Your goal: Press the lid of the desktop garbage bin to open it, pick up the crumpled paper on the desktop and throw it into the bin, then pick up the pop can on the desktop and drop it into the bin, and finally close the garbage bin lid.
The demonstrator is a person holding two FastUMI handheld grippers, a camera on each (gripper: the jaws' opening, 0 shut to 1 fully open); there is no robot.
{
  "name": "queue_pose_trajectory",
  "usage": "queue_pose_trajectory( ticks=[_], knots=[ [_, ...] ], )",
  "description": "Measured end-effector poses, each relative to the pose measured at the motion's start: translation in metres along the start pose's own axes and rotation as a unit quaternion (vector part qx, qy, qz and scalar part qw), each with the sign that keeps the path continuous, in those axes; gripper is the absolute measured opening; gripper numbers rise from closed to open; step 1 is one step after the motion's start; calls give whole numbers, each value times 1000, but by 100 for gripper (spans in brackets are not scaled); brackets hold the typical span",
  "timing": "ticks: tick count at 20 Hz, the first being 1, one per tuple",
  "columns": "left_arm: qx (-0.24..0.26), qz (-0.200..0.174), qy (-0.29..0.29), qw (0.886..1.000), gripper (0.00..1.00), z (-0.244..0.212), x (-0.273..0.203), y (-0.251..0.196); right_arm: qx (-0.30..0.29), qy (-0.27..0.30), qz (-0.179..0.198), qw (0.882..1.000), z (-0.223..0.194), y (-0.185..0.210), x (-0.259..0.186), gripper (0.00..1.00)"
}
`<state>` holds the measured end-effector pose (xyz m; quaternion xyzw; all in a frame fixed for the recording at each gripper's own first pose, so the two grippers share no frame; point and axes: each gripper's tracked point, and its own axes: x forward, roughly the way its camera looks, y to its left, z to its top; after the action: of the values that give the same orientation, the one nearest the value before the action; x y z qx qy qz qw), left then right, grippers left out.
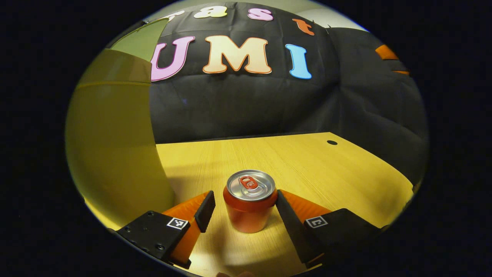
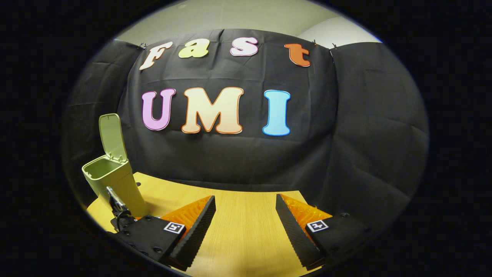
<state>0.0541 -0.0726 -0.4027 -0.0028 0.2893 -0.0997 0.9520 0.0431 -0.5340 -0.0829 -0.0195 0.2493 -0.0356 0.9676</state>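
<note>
Left gripper (image 1: 246,209) fingers spread around unlabelled pop can (image 1: 250,202); right gripper (image 2: 246,219) fingers apart, bin (image 2: 115,181) lid up.

I see a light wooden desk (image 1: 326,169). A red metal pop can (image 1: 250,202) stands upright on it. A tall pale green plastic bin (image 2: 115,181) stands on it too, lid up.

The pop can (image 1: 250,204) is a small orange one with a silver top and red pull tab, standing upright on the bench. The garbage bin (image 2: 115,181), pale green, stands near the bench's left edge, its lid (image 2: 111,136) flipped up and open.
</note>
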Motion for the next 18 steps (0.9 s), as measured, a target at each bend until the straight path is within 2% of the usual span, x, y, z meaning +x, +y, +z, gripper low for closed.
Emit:
queue_pose_trajectory(
  ticks=[8, 10, 13, 18],
  knots=[
    [-9, -7, 14, 1000, 95, -12, 15, -3, -3, 20, 3, 1000, -18, -4, 6, 98],
    [-9, -17, 14, 1000, 92, -12, 16, -9, -8, 24, -1, 1000, -22, -6, 8, 99],
    [-3, -20, 20, 1000, 80, -14, 12, -12, -9, 23, 1, 1000, -24, -5, 4, 99],
    [0, -24, 17, 1000, 79, -7, 7, -14, -11, 27, -2, 1000, -31, -9, 2, 99]
  ],
)
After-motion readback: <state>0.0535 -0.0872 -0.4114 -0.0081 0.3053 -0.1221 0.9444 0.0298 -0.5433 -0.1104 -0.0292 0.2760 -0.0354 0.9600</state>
